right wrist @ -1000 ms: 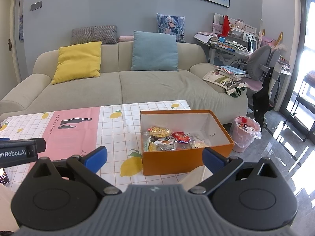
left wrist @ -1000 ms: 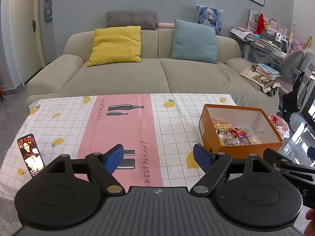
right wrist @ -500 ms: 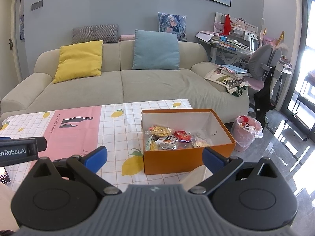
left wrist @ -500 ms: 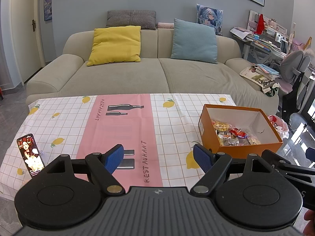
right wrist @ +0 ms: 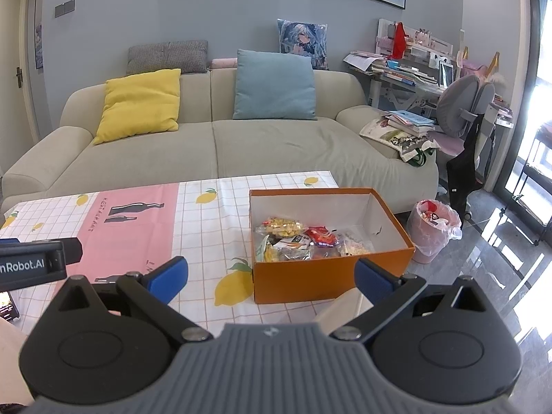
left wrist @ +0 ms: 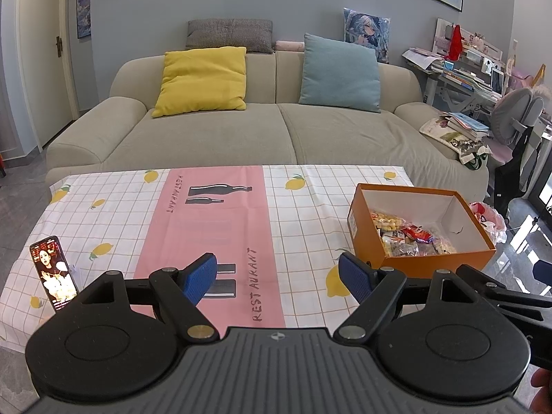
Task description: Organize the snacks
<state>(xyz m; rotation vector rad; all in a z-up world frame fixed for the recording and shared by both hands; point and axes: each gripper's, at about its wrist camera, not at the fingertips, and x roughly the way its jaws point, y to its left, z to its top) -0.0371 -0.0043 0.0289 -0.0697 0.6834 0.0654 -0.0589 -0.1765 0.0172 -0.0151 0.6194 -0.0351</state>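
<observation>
An orange cardboard box stands at the right end of the table; it also shows in the right wrist view. Several snack packets lie inside it, seen too in the left wrist view. My left gripper is open and empty, held above the table's near edge, left of the box. My right gripper is open and empty, just in front of the box's near wall.
A lemon-print cloth with a pink stripe covers the table. A phone stands propped at the left edge. A beige sofa lies behind. A pink waste bin and a desk chair stand to the right.
Both grippers have drifted slightly back and up; the box looks a little farther off. Both stay open and empty.
</observation>
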